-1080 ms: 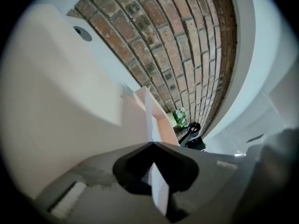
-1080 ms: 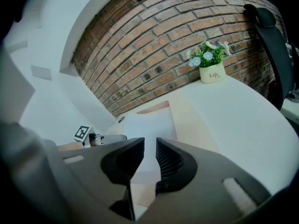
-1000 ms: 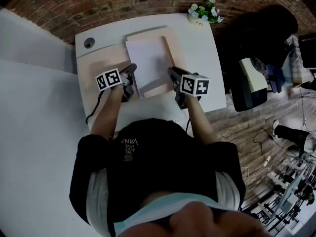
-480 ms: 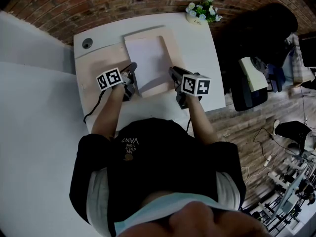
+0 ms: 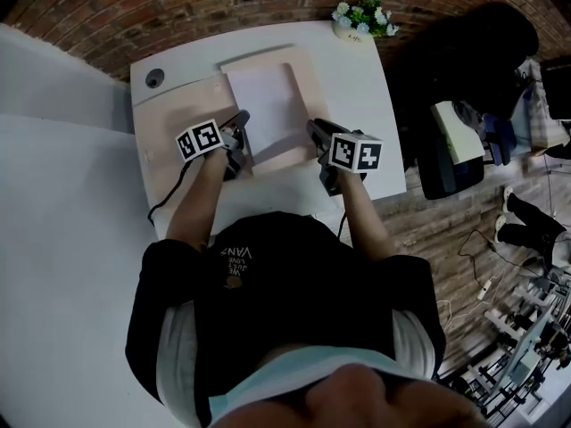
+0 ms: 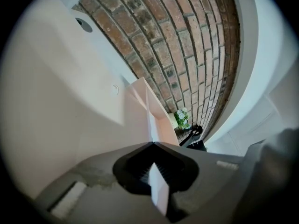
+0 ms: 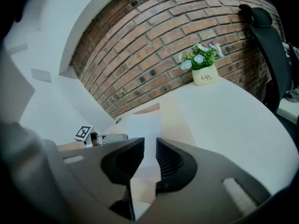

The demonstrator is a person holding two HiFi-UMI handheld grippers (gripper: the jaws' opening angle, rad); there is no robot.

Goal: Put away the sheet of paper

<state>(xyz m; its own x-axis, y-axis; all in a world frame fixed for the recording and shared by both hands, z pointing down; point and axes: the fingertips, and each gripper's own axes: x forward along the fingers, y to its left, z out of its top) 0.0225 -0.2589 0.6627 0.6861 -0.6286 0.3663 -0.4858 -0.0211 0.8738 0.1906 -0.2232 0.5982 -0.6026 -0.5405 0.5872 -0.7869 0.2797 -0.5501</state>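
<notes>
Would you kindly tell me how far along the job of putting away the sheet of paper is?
Done: the white sheet of paper lies on what looks like an open pale pink folder. In hand: the left gripper has its jaws shut on the sheet's left edge, while the right gripper, jaws slightly apart, grips nothing. Left: nothing covers the sheet yet, so it probably isn't put away.
</notes>
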